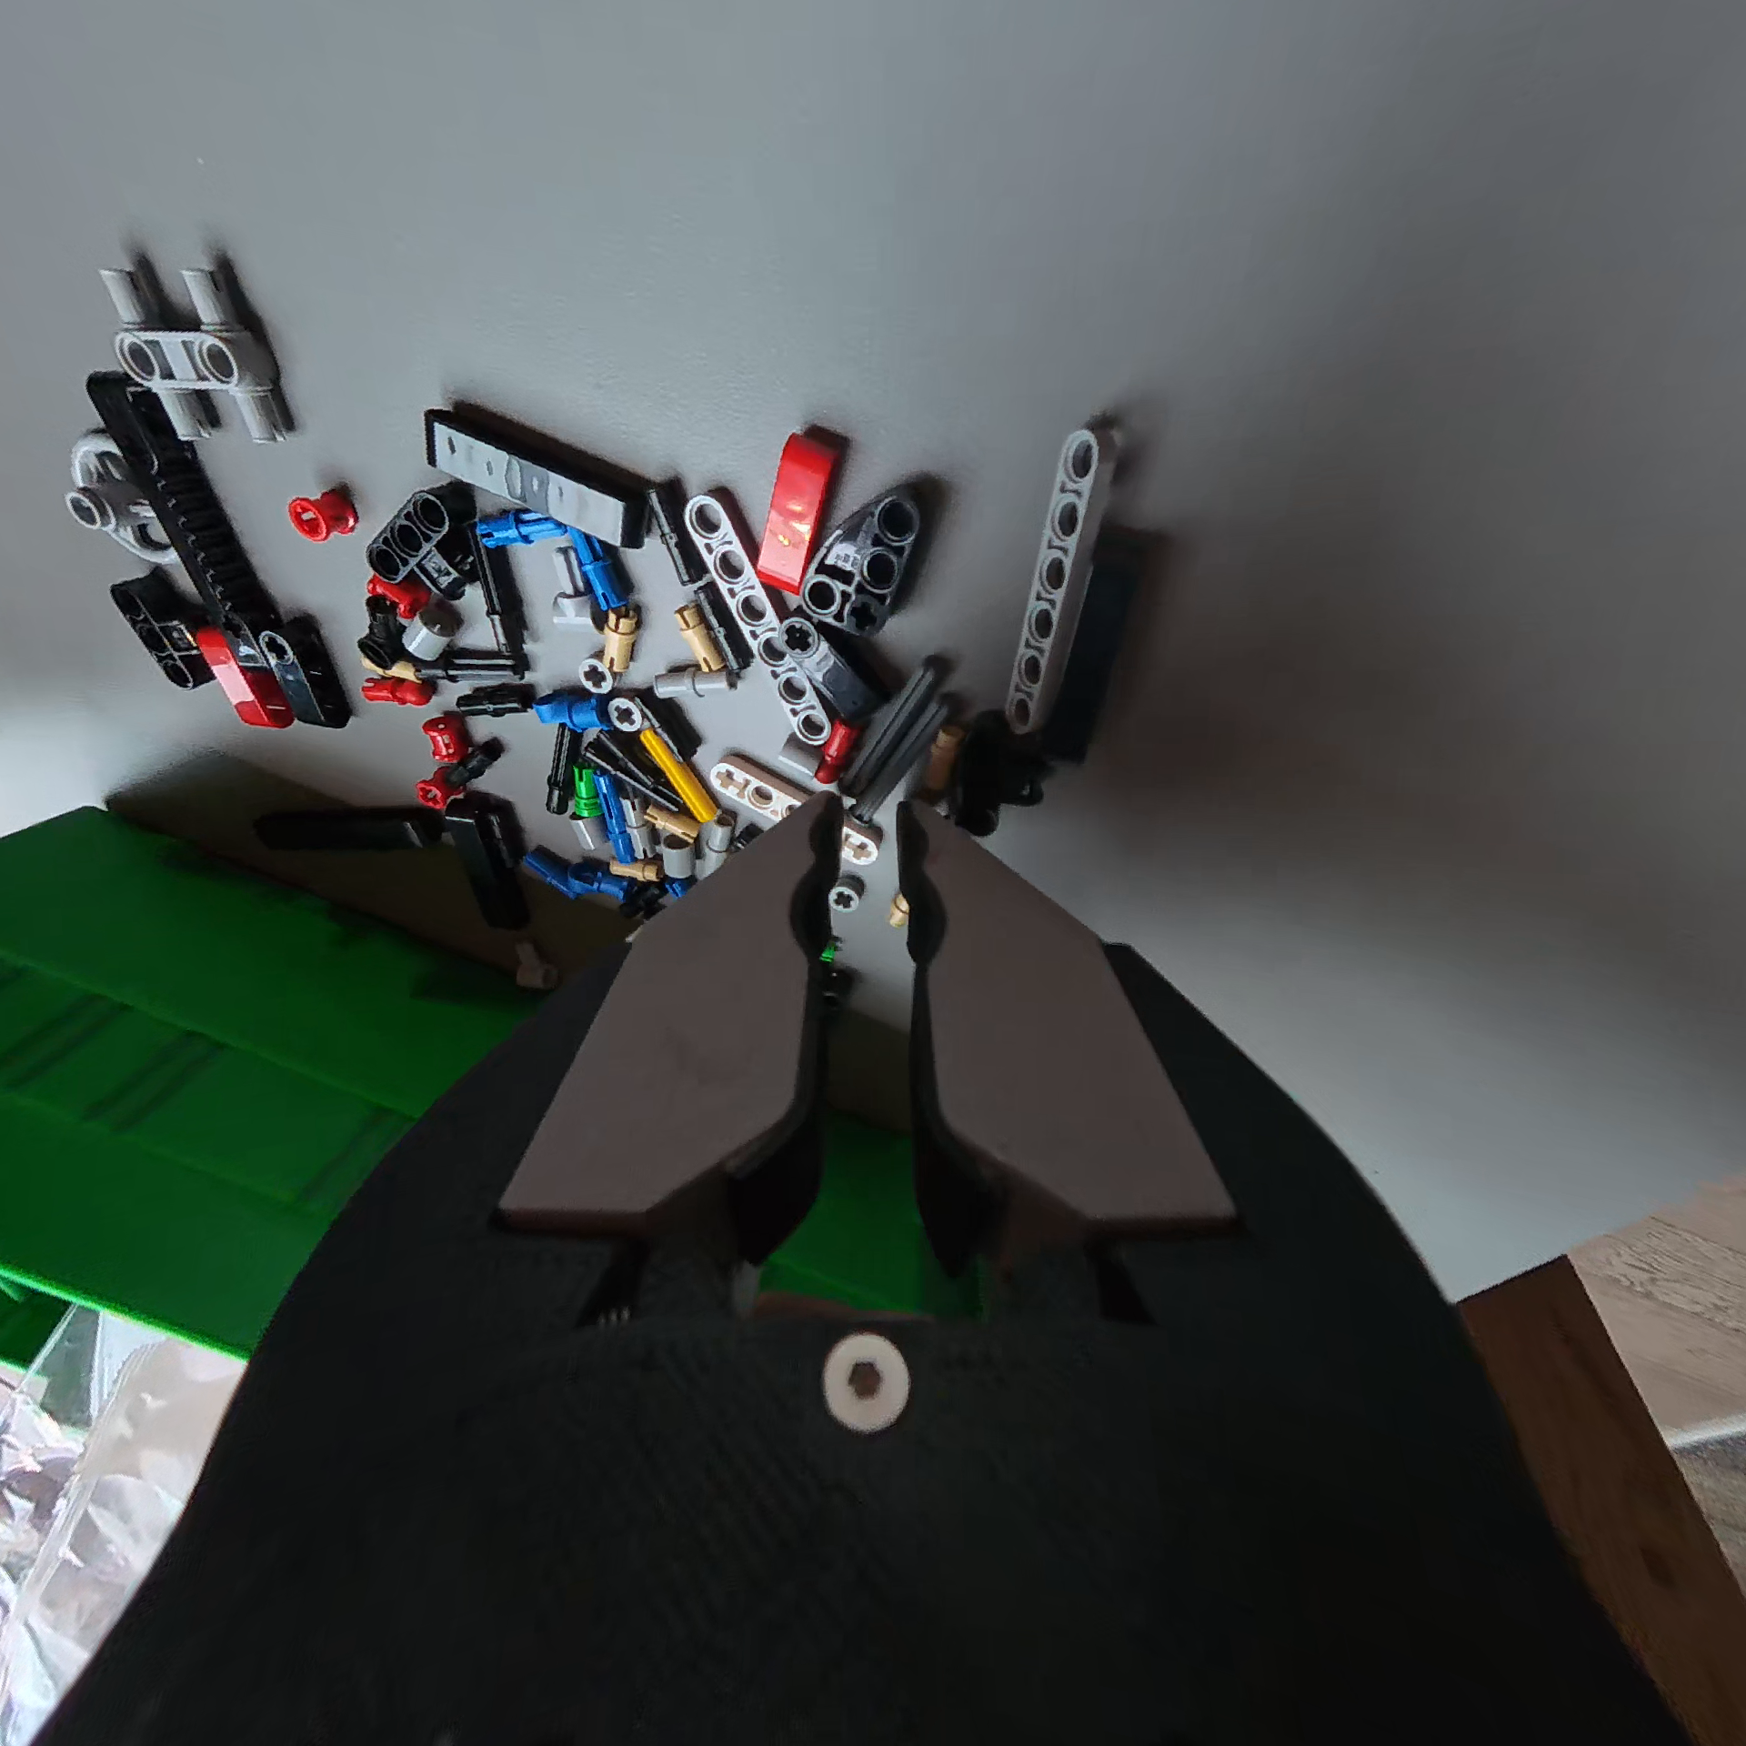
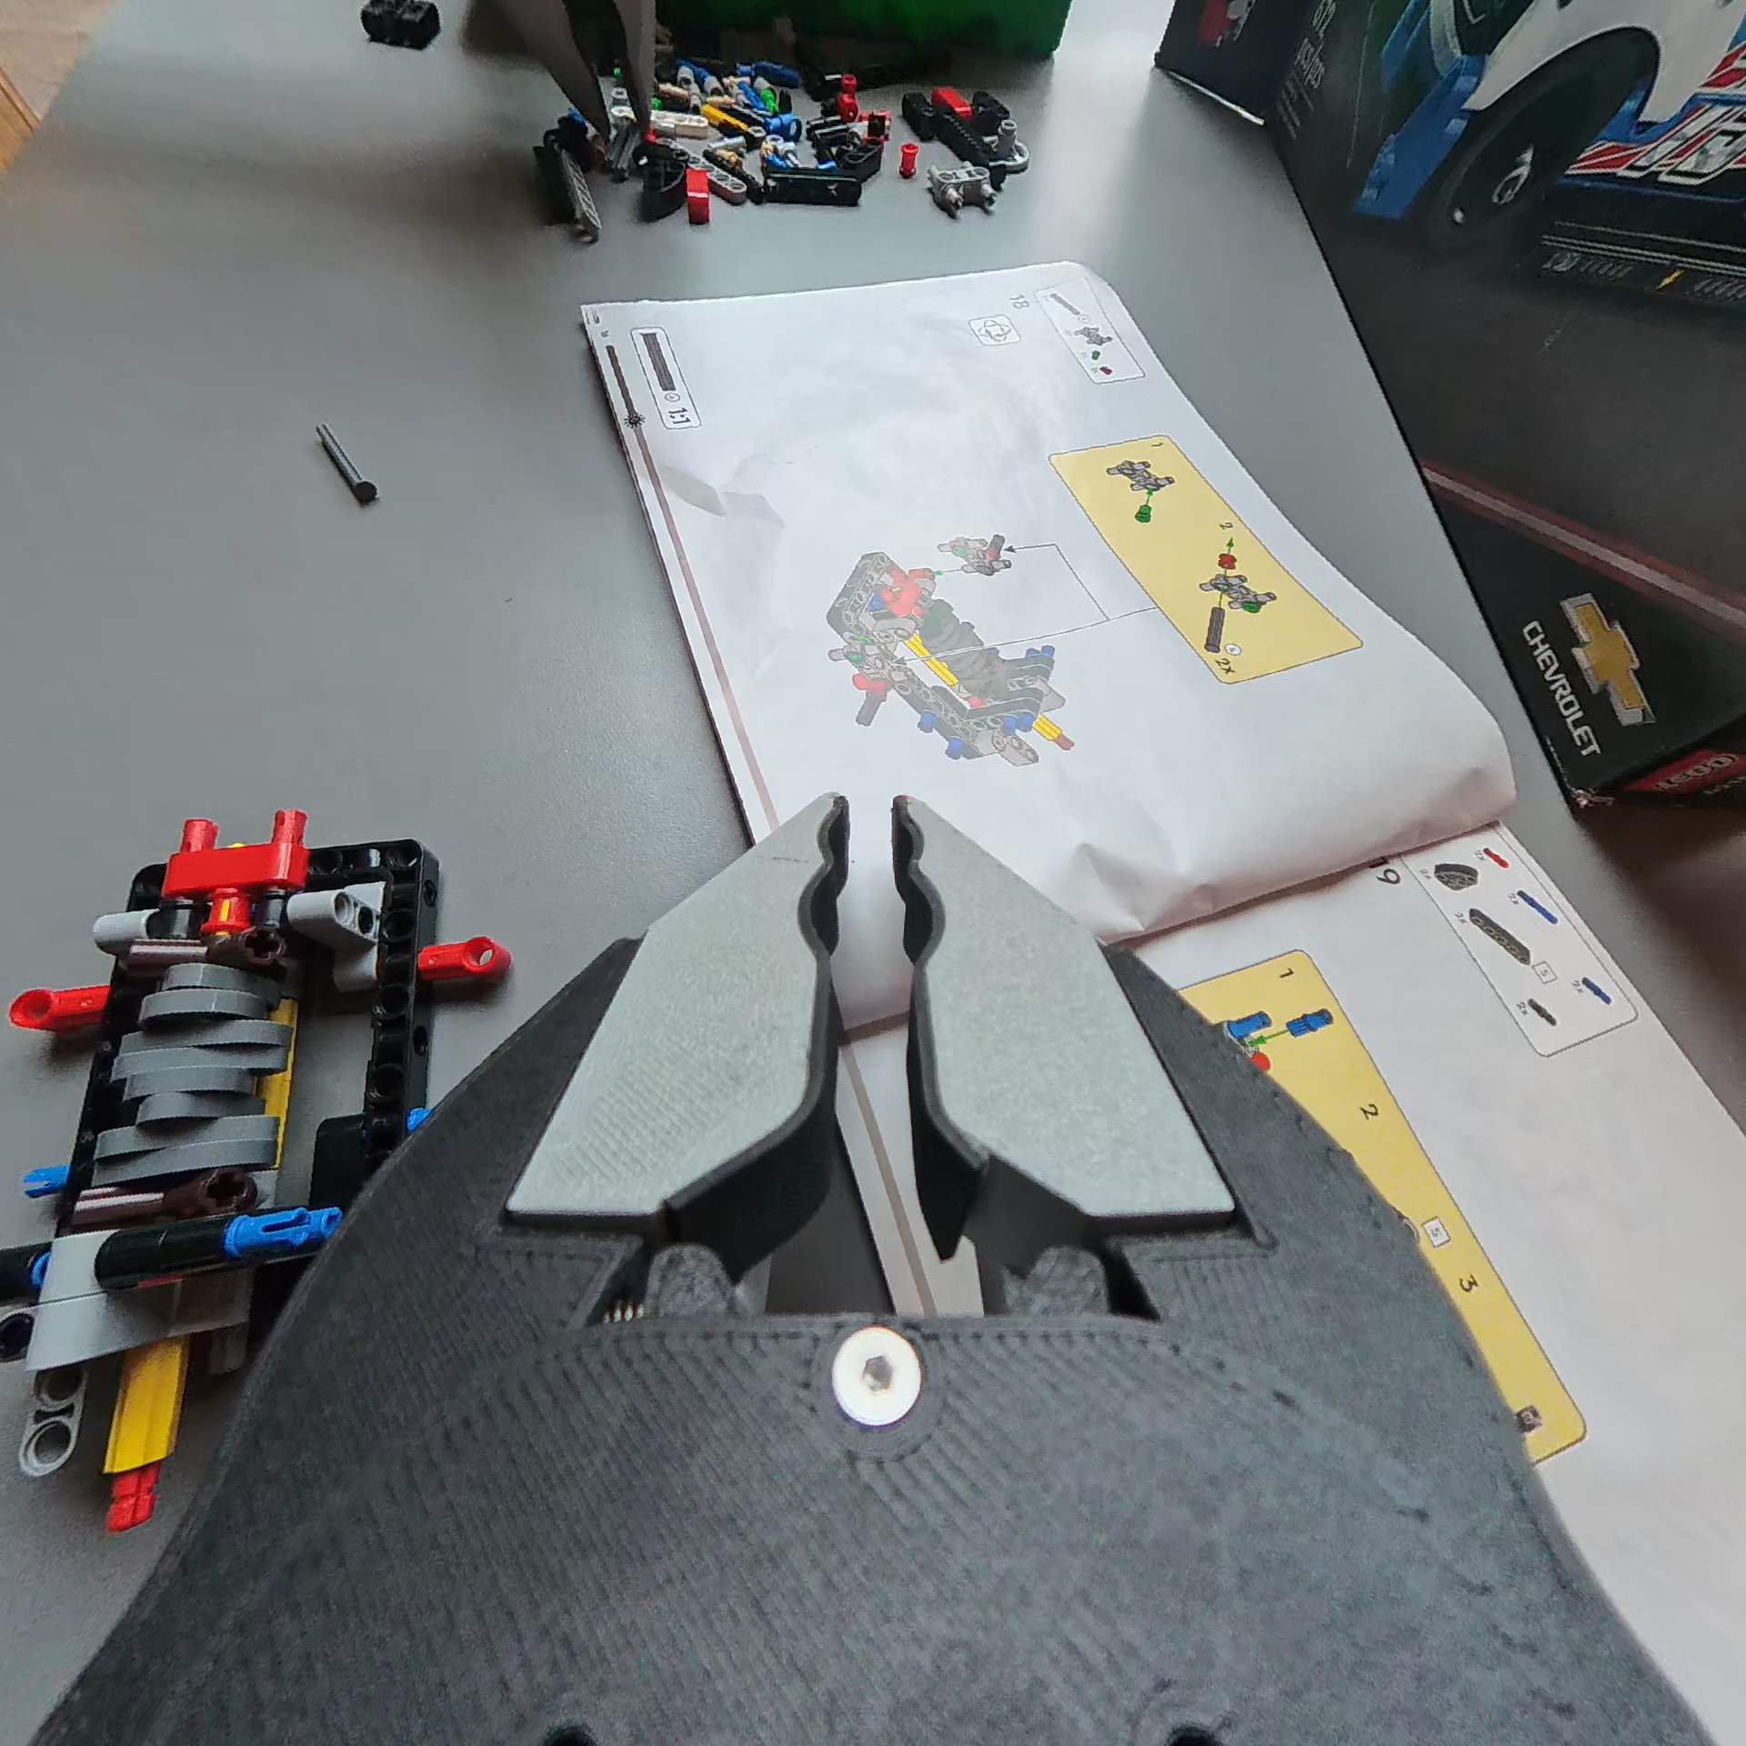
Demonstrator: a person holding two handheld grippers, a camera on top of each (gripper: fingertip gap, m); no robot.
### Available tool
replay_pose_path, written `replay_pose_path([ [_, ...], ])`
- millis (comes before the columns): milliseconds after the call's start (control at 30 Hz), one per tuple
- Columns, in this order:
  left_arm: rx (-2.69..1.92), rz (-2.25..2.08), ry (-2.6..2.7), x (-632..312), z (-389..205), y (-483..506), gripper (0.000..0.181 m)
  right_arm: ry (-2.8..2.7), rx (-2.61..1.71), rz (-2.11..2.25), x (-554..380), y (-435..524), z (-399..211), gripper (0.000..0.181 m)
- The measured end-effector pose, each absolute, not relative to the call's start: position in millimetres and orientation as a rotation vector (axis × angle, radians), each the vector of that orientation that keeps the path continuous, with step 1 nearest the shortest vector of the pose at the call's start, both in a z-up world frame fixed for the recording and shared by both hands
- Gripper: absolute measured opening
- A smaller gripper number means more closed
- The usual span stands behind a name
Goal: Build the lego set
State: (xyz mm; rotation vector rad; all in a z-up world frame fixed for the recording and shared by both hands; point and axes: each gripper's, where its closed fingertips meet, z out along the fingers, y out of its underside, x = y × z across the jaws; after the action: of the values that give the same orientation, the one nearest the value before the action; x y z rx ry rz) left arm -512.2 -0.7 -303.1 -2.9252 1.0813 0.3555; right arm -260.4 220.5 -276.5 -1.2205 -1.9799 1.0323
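Grey fingers, right gripper (image 2: 870,801): slightly parted, nothing between the tips, poised over the near edge of the instruction booklet (image 2: 945,529).
Instruction booklet: open on the grey table (image 2: 283,586), stretching from 6 toward 1 o'clock ahead of the right gripper.
Partly built model (image 2: 236,1068): at 9 o'clock of the right gripper, a black frame with grey angled pieces inside, red parts at its far end, a yellow bar at its near end.
Black axle (image 2: 346,463): alone on the table at 11 o'clock, well apart from the model.
Set box (image 2: 1559,397): dark, at 2 o'clock, just beside the booklet.
Brown fingers, left gripper (image 1: 867,803): narrowly parted and empty, tips at the near edge of the loose parts pile (image 1: 605,642).
Loose parts pile: spread from 12 to 10 o'clock of the left gripper; a red curved piece (image 1: 801,510) and a long grey beam (image 1: 1058,576) lie at its far side.
Green box (image 1: 189,1039): at 8 o'clock, near the pile.
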Motion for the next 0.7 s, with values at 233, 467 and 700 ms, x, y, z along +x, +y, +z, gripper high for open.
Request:
replay_pose_path([
  [233, -2.962, 0.247, 1.135, -508.2, -304.3, -3.9, 0.003, -1.985, -1.219, 1.033, -260.2, 219.8, -276.9, 0.006],
  [467, -2.986, 0.185, 1.084, -504.8, -304.3, -5.5, 0.003, -1.991, -1.219, 1.031, -260.2, 219.4, -277.6, 0.006],
  [700, -2.901, 0.256, 0.861, -516.2, -284.9, -1.9, 0.003, -1.994, -1.218, 1.033, -260.0, 218.9, -277.7, 0.005],
])
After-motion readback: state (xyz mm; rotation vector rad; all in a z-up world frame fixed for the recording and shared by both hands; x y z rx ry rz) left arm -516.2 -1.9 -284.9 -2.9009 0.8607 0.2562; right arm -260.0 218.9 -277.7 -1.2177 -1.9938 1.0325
